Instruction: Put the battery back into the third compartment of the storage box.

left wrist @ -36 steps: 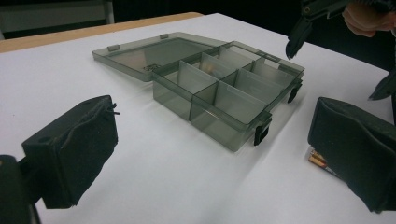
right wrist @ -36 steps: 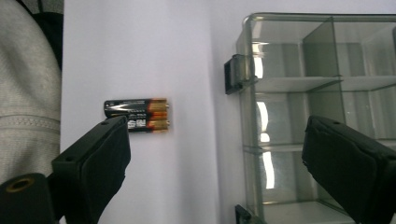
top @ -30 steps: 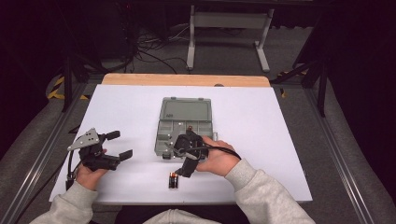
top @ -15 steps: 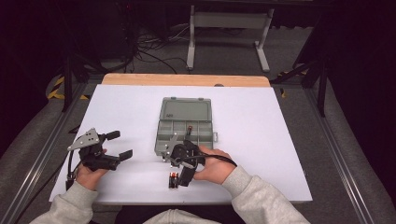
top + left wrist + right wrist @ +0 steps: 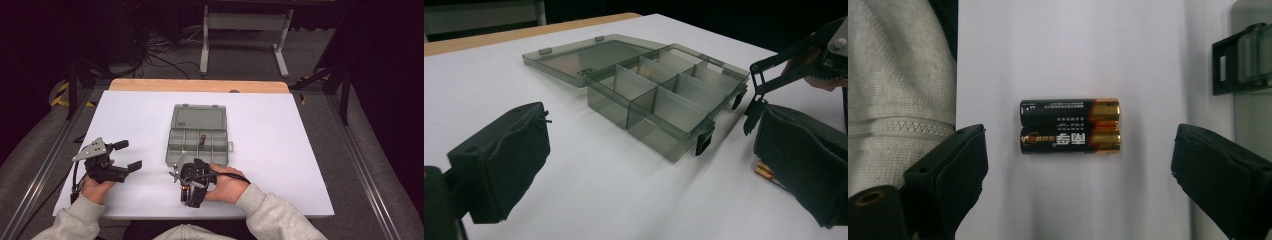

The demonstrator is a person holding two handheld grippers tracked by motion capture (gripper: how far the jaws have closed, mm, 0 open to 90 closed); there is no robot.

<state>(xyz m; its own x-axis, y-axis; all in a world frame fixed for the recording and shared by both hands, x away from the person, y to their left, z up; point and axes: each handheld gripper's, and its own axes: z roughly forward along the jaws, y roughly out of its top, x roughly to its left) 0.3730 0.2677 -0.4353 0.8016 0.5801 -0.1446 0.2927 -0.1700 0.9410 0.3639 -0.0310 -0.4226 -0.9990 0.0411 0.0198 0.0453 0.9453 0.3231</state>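
Batteries (image 5: 1070,126): two, black bodies, gold-orange ends, white print on far one, red-gold logo and pale characters on near one; between right gripper (image 5: 1078,172) pads.
Gripper pads: black, matte fabric-like.
Left gripper (image 5: 125,155): black, grey plate on top.
Box (image 5: 198,136): translucent smoke-grey, lid same tint, black latches (image 5: 704,142); just ahead of right gripper.
Table (image 5: 300,150): plain white, light wood strip at far edge.
Sleeves (image 5: 270,217): light grey knit.
Surroundings: dark.
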